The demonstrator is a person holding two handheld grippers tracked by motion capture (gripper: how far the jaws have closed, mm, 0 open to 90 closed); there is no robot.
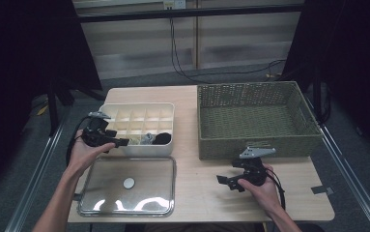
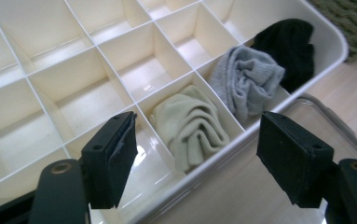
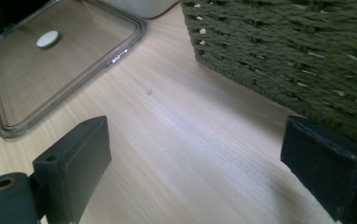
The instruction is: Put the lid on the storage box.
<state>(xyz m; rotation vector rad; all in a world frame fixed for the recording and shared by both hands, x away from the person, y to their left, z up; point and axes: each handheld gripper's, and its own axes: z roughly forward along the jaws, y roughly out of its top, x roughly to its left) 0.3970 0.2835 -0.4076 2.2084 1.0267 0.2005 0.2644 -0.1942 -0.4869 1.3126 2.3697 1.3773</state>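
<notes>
A: How are the left tongs [image 2: 199, 154] held?

B: They are held spread wide with nothing between the jaws, poised over the near edge of the organiser [image 2: 306, 60]. The cream sock [image 2: 192, 126] is framed between them, so a grab at it is judged to be lined up.

A: And what lies beyond it?

B: A grey sock [image 2: 246, 81] is packed in the next cell toward 1 o'clock, a black sock [image 2: 290, 44] past that. One sock is kept to a cell.

A: The right tongs [image 1: 233, 180]?

B: They too are parked agape and empty, low over the bench [image 3: 176, 135]. The basket [image 1: 255, 121] stands at 12 o'clock from them, likely where socks are meant to go. The lid [image 1: 129, 186] has been laid at 9 o'clock, leaving the cells reachable.
</notes>
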